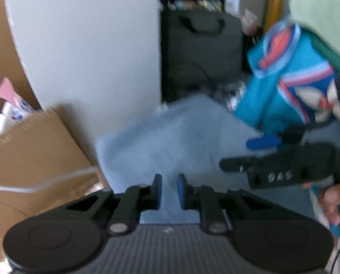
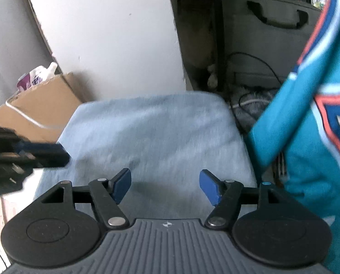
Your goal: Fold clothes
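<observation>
Below, a pale blue folded cloth (image 2: 156, 132) lay flat beneath both grippers. Left gripper (image 1: 169, 190) had its jaws nearly together, pinching nothing; right gripper (image 2: 165, 188) stood spread and empty beside a hanging teal patterned garment (image 2: 311, 137).

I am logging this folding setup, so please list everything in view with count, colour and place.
folded cloth: one, light blue, lying flat below both grippers
jersey: one, teal with orange and white trim, at the right
cardboard box: one, brown, at the left
storage bag: one, grey with dark handles, behind the cloth
cord: one, white, across the box
left hand-held gripper: black, blue pads, narrow gap, nothing between
right hand-held gripper: black, blue pads, wide open, empty
hand: one, gripping the right gripper's handle
</observation>
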`<state>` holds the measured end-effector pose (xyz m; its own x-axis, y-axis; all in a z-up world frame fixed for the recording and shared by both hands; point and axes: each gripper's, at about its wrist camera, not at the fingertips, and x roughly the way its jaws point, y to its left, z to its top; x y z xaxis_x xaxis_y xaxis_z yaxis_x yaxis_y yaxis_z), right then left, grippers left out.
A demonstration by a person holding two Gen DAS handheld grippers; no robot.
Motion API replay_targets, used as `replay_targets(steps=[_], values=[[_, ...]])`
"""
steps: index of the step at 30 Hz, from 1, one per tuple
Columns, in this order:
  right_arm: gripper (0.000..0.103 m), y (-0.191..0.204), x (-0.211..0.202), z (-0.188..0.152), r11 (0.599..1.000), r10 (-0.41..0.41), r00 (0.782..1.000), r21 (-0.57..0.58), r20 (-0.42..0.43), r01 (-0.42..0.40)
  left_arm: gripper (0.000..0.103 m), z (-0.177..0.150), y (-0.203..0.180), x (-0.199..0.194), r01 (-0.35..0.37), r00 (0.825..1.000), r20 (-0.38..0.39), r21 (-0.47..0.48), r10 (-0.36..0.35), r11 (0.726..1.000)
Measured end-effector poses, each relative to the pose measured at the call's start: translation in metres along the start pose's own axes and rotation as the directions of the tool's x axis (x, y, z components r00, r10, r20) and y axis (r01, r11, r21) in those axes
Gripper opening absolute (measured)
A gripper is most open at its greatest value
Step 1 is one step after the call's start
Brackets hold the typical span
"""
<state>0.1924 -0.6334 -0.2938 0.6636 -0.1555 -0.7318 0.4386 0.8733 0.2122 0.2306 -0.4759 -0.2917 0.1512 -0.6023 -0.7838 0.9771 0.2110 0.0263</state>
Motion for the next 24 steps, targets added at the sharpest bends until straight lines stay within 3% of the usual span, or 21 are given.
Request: replay_targets(steps=[12, 24], values=[[0.079, 0.004, -0.028, -0.065, 0.998, 0.054, 0.999, -0.04, 0.009, -0.053, 0.012, -0.032, 0.004, 0.02, -0.049, 0.999, -0.023, -0.017, 0.048, 0.999], [0.082, 0.002, -0.039, -0.078, 0.998, 0.044, 0.999, 0.041, 0.007, -0.044, 0.01, -0.031, 0.009, 0.02, -0.08, 0.996, -0.051, -0.133, 0.074, 0.988]])
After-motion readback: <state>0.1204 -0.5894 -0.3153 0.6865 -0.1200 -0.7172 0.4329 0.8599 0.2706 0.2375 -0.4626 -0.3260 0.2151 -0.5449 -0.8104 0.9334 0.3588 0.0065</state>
